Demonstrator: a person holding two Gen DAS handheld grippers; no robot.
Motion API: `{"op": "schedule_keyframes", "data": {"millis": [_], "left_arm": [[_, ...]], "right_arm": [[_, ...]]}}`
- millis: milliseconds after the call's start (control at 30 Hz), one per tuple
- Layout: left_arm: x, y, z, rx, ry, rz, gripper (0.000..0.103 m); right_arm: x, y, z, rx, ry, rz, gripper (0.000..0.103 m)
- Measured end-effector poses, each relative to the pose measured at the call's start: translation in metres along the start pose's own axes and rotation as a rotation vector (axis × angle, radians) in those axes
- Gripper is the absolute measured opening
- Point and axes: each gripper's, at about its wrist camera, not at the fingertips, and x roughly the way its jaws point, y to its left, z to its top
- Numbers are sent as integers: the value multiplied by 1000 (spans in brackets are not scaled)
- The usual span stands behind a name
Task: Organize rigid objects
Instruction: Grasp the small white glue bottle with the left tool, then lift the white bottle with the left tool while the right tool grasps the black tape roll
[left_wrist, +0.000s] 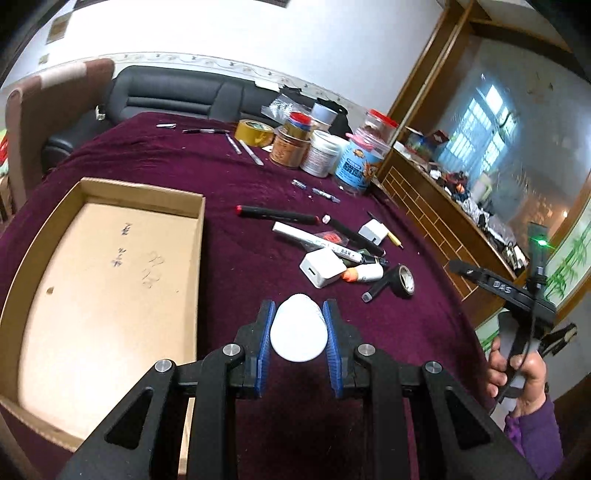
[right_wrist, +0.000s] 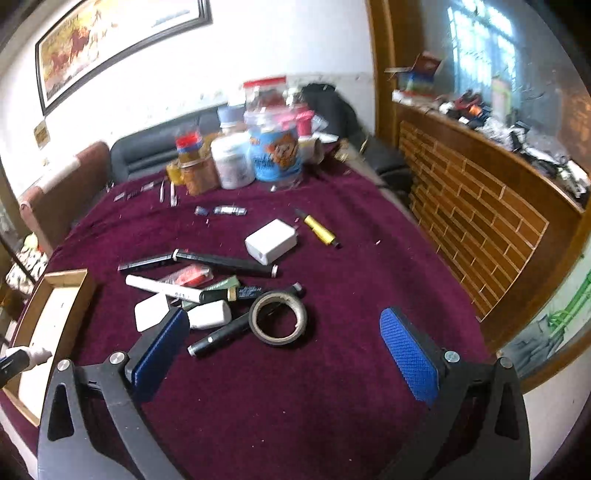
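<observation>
My left gripper (left_wrist: 298, 325) is shut on a white egg-shaped object (left_wrist: 298, 330), held above the purple tablecloth just right of the empty cardboard box (left_wrist: 92, 284). My right gripper (right_wrist: 284, 350) is open and empty, hovering near a pile of items: a black tape roll (right_wrist: 277, 317), white chargers (right_wrist: 271, 240), a white marker (right_wrist: 164, 289), black pens (right_wrist: 225, 261) and a yellow knife (right_wrist: 320, 231). The same pile (left_wrist: 332, 254) lies ahead of the left gripper. The box's corner (right_wrist: 55, 314) shows at the left of the right wrist view.
Jars, tubs and tape rolls (left_wrist: 321, 147) stand at the table's far edge, with small metal tools (left_wrist: 243, 147) scattered nearby. A black sofa (left_wrist: 177, 96) is behind the table. A wooden cabinet (right_wrist: 480, 221) runs along the right side.
</observation>
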Motion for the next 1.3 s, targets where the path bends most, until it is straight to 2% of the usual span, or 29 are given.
{"op": "schedule_keyframes", "data": {"millis": [133,200,233,267,400,433,500,567,667,833,1033,1100,1133,1233,1300], "left_arm": [[0,9,-7,-21,10,0,22],[-2,13,-11,-27,14,-8,22],[-4,14,-13,-25,13,-7,22],[-5,15,-14,-20,11,-2,22],[-9,20,-16,-15,2,9,22],[-9,21,-15,-19,2,9,22],[-9,24,-15,-30,5,8,22],[-10,29,-15,-40,5,7,22],[-14,36,-14,-51,-2,20,22],[-17,55,-7,-99,-1,16,22],[-28,76,-1,-163,-20,20,22],[-32,80,-3,-165,-26,25,22],[-33,81,-3,-165,-28,26,22],[-36,84,-4,-168,-32,33,22],[-36,87,-5,-175,-32,33,22]], "right_arm": [[23,18,0,-53,102,20,101],[38,23,0,-75,138,-16,87],[44,23,0,-79,145,-16,73],[50,24,-1,-86,160,-15,63],[69,29,-7,-130,190,-19,60],[74,31,-8,-137,198,-19,54],[85,32,-11,-135,217,-6,41],[97,31,-12,-120,241,-1,11],[94,25,-13,-78,221,19,8],[66,22,-9,-46,177,80,3],[38,49,0,-97,136,148,3],[36,60,0,-155,128,114,3],[38,62,-1,-179,133,108,6],[56,61,-12,-239,191,60,36],[68,56,-23,-257,221,37,36]]}}
